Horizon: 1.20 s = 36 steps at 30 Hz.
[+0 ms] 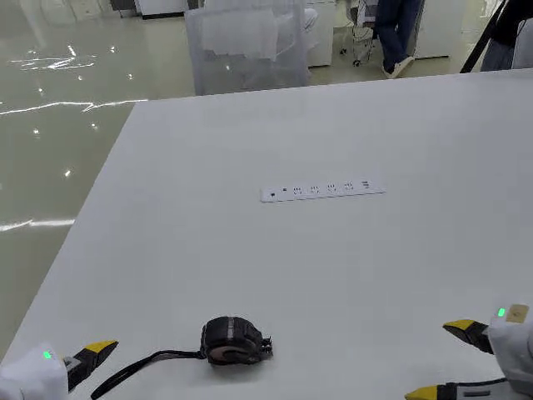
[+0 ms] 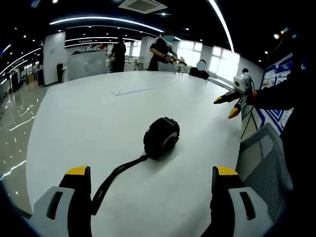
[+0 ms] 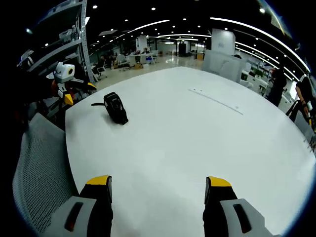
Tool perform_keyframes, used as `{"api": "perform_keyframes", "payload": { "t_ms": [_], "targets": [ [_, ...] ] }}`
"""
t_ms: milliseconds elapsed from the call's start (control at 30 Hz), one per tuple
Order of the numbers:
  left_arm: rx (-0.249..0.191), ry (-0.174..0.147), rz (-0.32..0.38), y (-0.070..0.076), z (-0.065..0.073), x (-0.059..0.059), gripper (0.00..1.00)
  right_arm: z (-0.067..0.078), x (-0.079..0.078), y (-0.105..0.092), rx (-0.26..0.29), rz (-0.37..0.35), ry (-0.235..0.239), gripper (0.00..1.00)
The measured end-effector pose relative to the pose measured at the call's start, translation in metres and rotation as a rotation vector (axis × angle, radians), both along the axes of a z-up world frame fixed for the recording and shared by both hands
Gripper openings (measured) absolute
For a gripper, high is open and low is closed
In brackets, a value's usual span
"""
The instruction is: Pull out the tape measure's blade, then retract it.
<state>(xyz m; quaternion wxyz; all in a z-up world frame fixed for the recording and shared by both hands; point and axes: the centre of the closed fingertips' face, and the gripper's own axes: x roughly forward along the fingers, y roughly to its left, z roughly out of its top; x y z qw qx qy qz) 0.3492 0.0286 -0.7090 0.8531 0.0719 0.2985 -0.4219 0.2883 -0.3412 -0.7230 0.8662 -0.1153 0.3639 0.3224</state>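
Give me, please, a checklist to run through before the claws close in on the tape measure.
1. Tape measure lies on the table, touched by neither claw: ok.
2. Left claw open and empty: ok.
3. Right claw open and empty: ok.
4. Blade wound in, none outside the case: ok.
5. Strap clear of the left claw's approach: not ok, it trails toward that claw.
6. Which way the blade's hook faces: cannot tell.

Head view | white-and-yellow left gripper (image 1: 96, 350) cut off at bottom-left corner, one jaw hidden | white-and-yellow right gripper (image 1: 435, 358) cropped at bottom-right | black round tape measure (image 1: 233, 341): markings too small to be read
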Motion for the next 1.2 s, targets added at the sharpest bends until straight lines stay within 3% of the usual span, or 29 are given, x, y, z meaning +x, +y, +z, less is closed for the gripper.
{"api": "perform_keyframes", "payload": {
  "t_ms": [133, 167, 233, 267, 300, 367, 433, 500, 633, 700, 867, 1067, 1133, 1200],
  "targets": [
    [-0.001, 0.014, 0.035, 0.010, 0.002, 0.001, 1.00, 0.001, -0.008, -0.017, 0.011, -0.037, 0.006, 0.77],
    [0.000, 0.034, 0.044, 0.012, 0.001, 0.000, 1.00, 0.001, -0.008, -0.021, 0.010, -0.044, 0.008, 0.77],
    [0.001, -0.002, 0.050, 0.016, 0.004, 0.002, 1.00, 0.000, -0.011, -0.028, 0.004, -0.058, 0.006, 0.78],
    [-0.002, 0.003, 0.051, 0.017, 0.005, 0.001, 1.00, 0.000, -0.012, -0.030, 0.005, -0.062, 0.006, 0.80],
    [-0.006, 0.034, 0.060, 0.018, 0.003, -0.001, 1.00, -0.002, -0.012, -0.035, 0.009, -0.062, 0.007, 0.80],
    [0.005, 0.015, 0.065, 0.023, 0.004, -0.001, 0.99, 0.001, -0.012, -0.039, -0.005, -0.058, -0.009, 0.81],
    [0.009, 0.041, 0.081, 0.027, 0.002, -0.004, 0.99, 0.005, -0.013, -0.040, -0.004, -0.052, -0.013, 0.82],
    [0.040, 0.030, 0.075, 0.034, 0.000, -0.007, 0.99, 0.012, -0.013, -0.042, 0.005, -0.043, -0.032, 0.82],
    [0.049, 0.071, 0.070, 0.034, -0.004, -0.018, 0.99, 0.015, -0.014, -0.047, 0.001, -0.043, -0.045, 0.88],
    [0.051, 0.052, 0.059, 0.034, -0.001, -0.020, 0.99, 0.014, -0.015, -0.049, -0.007, -0.043, -0.048, 0.91],
    [0.032, 0.043, 0.078, 0.035, 0.007, -0.015, 0.99, 0.010, -0.019, -0.052, -0.010, -0.052, -0.043, 0.99],
    [0.029, 0.027, 0.093, 0.039, 0.012, -0.011, 0.99, 0.014, -0.025, -0.055, -0.009, -0.067, -0.051, 0.99],
    [0.047, -0.008, 0.085, 0.040, 0.013, -0.009, 0.99, 0.015, -0.025, -0.058, -0.005, -0.075, -0.057, 0.99],
    [0.040, 0.024, 0.080, 0.038, 0.011, -0.012, 0.99, 0.015, -0.025, -0.060, -0.007, -0.077, -0.059, 0.99]
  ]
}}
